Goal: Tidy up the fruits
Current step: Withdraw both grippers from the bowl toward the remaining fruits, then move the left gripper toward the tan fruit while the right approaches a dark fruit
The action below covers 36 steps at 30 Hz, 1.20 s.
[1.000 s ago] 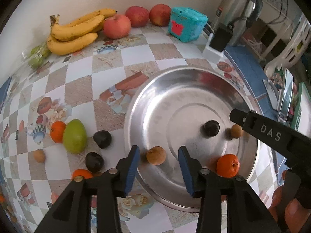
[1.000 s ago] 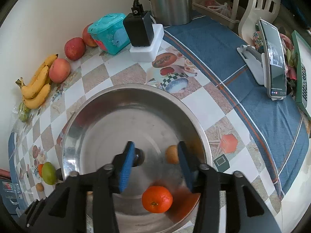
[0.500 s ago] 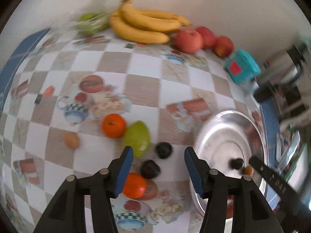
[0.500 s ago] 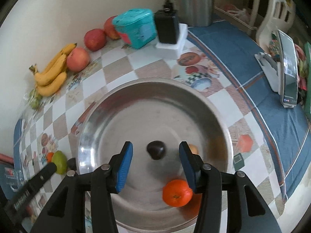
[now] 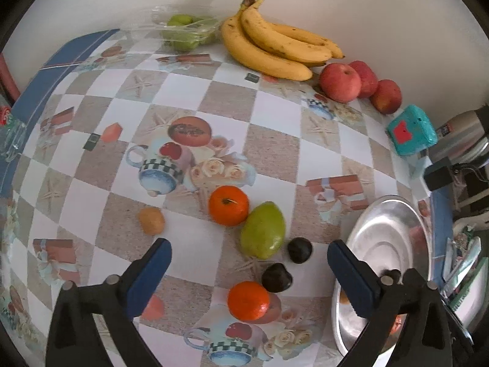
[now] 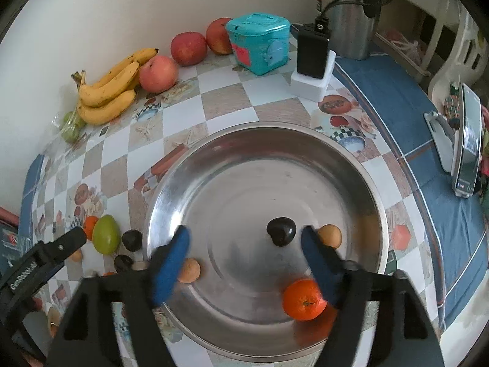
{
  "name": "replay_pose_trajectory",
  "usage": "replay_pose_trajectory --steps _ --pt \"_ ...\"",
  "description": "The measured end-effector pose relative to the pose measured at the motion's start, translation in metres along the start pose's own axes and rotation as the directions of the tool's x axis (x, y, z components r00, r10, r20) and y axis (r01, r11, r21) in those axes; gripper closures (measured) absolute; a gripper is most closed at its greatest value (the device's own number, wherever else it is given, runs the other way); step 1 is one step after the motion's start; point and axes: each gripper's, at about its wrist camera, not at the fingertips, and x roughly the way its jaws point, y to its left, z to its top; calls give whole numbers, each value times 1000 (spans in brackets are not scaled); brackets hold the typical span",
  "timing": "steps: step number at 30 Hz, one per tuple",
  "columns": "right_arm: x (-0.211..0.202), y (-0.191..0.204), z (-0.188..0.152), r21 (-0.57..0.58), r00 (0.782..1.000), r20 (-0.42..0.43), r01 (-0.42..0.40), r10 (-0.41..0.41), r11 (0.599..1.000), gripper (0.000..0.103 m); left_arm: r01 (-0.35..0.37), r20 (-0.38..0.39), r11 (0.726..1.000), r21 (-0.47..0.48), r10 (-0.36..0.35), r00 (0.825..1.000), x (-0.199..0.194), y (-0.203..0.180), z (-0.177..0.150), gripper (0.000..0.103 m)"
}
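Checked, glossy tablecloth (image 5: 275,153) with printed teapots. Round, shiny steel pan (image 6: 351,165), frame centre, holds an orange (image 6: 302,299), a dark fruit (image 6: 281,231) and two tan ones. Smooth green mango (image 5: 262,229) lies left of the pan. Left gripper (image 5: 249,263) and right gripper (image 6: 244,252) both spread apart, empty.

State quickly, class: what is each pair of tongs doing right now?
Left tongs: open, empty, above loose fruit on the table.
Right tongs: open, empty, over the steel bowl.
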Motion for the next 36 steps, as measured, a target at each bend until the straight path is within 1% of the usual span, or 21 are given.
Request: replay_pose_trajectory --steps 2,5,10,12,17,22,26,30,34,36 --pt "0 3 0 -15 1000 1 4 -4 1000 24 -10 -3 1000 -3 10 1000 1 3 0 0" --pt "-1 7 -1 -33 1000 2 2 -2 999 19 -29 -7 1000 -12 29 1000 4 8 -1 0" --pt "-1 13 -3 -59 1000 18 -4 5 998 18 -73 0 997 -16 73 997 3 16 0 0" --pt "-2 15 -4 -65 1000 25 -5 6 998 2 -100 13 995 -10 101 995 1 20 0 0" --pt "-3 21 -5 -86 999 49 -8 12 996 1 -123 45 992 -4 123 991 -7 29 2 0" --pt "-2 27 -7 -89 997 45 -54 58 995 1 -154 77 988 34 151 986 -15 37 3 0" --pt "-1 40 -8 -129 995 29 -91 96 987 1 -164 97 985 45 159 982 -24 48 3 0" --pt "-3 60 -12 -194 989 25 -137 145 971 1 -193 115 981 16 190 975 -32 63 4 0" --pt "-2 81 -19 -230 978 0 -201 207 952 1 -180 123 983 -34 183 975 -39 80 3 0" --pt "-1 94 -23 -255 975 -19 -220 223 941 1 -181 126 982 -61 188 974 -42 88 3 0"
